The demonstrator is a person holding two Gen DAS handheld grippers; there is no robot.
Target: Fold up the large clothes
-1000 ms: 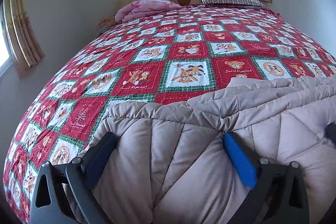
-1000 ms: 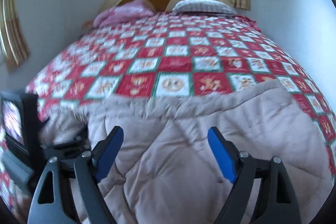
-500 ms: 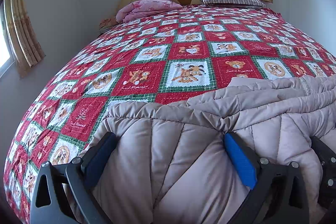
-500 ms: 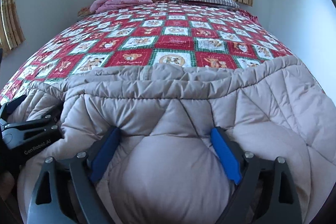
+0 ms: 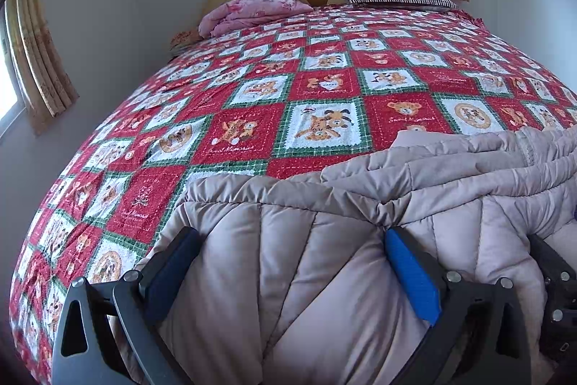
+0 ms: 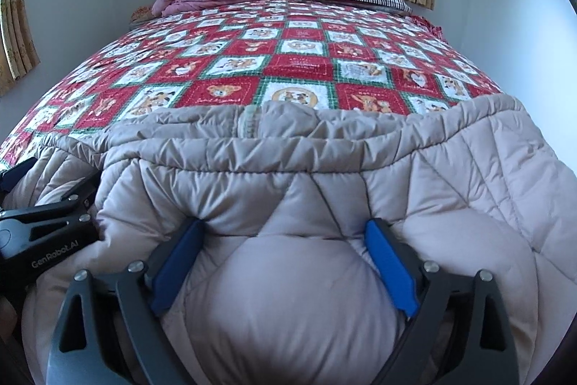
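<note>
Now the right gripper (image 6: 285,262) is opening its jaws, with a puff of the big puffy coat (image 6: 324,175) between them. The left gripper (image 5: 288,273) stands wide around the coat too, near the foot of the bed (image 5: 324,85), probably to let the fold lie flat.

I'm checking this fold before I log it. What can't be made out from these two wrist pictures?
- Quilted beige coat: its lower part is cut off by the bottom edge in both views, so its overall shape is unknown.
- Right gripper: jaws opening, with padding bulging between the pads; contact unclear.
- Left gripper: same bulge, grip unclear.
- Bedspread under the coat: covered.
- Person's hands: out of frame.
</note>
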